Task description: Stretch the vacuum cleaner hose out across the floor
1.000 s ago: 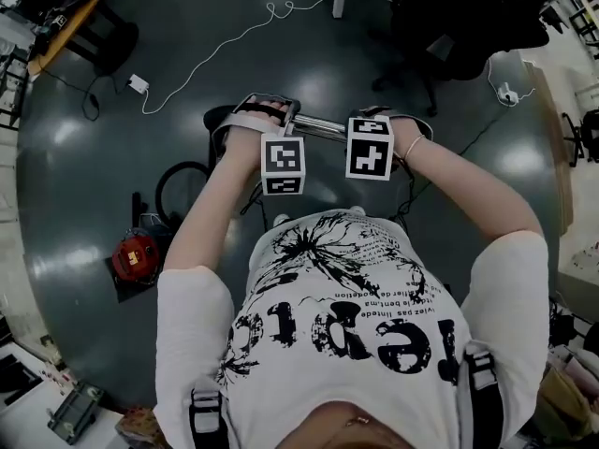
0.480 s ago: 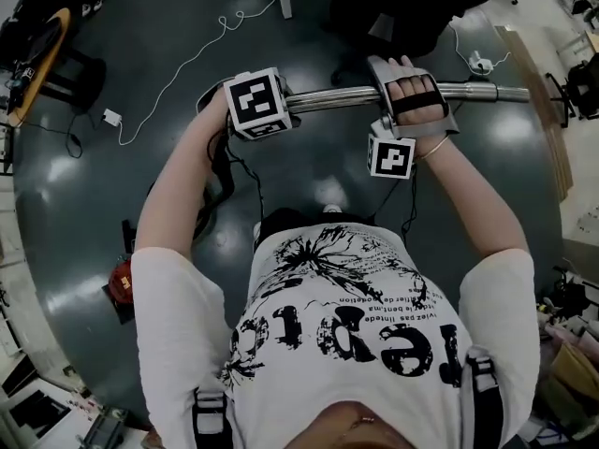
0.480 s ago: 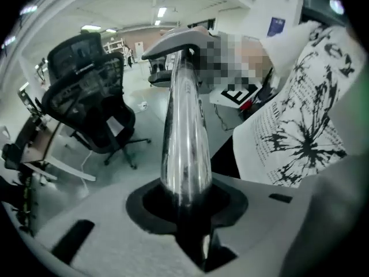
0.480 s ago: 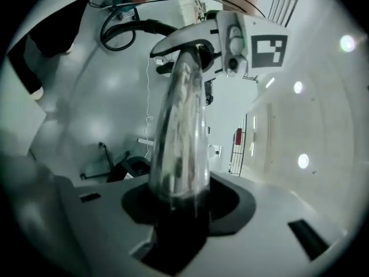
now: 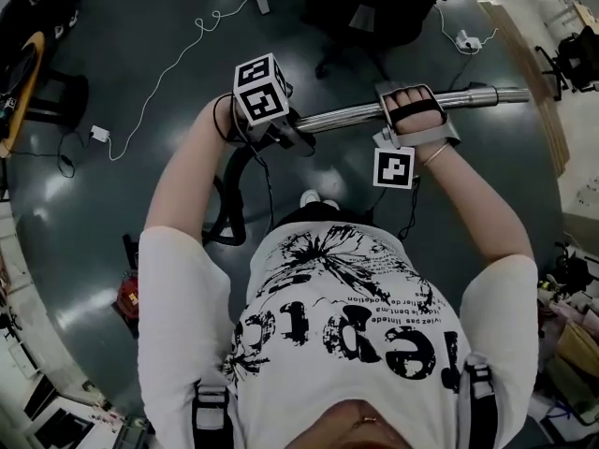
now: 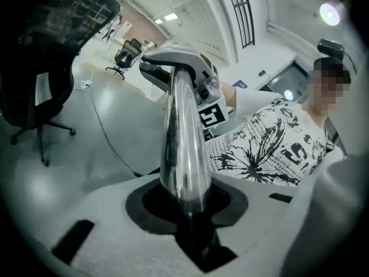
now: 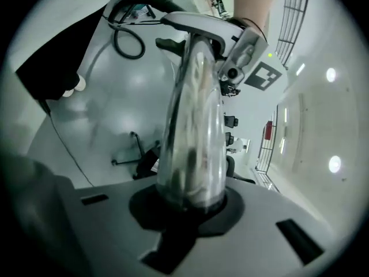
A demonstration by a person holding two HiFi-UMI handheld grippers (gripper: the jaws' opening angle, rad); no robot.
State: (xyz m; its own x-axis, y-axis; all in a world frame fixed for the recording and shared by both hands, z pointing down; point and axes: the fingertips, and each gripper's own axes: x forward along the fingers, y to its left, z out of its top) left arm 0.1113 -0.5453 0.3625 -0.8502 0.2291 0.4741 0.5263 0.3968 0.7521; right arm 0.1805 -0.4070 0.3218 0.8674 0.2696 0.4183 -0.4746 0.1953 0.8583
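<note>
Person in a white T-shirt with black print (image 5: 346,297), seen from above, holds a shiny chrome vacuum tube (image 5: 351,113) roughly level across the front of the body with two hand-held tongs. The left gripper (image 5: 285,127), topped by its black-and-white marker cube, is clenched on the tube at the end where it joins a black flexible vacuum cleaner hose (image 5: 230,190). Its own camera shows the metal seated tight in the dark notch between the jaws. The right gripper (image 5: 412,110) grips the same tube farther along. Its jaws have just been closing, and its view shows the bright metal lodged between them, with the pads against it. The free end of the tube runs on past the right gripper toward the right of the head view. From the left gripper the hose drops in a curve to the dark glossy floor (image 5: 84,204) beside the person's left leg. It runs back toward a red canister vacuum cleaner (image 5: 128,295) standing near the person's left side. Much of the hose lies hidden behind the left arm, so its full course cannot be followed. A thin white cable (image 5: 178,50) snakes over the floor ahead, and a black office chair (image 5: 374,7) stands beyond the tube.
</note>
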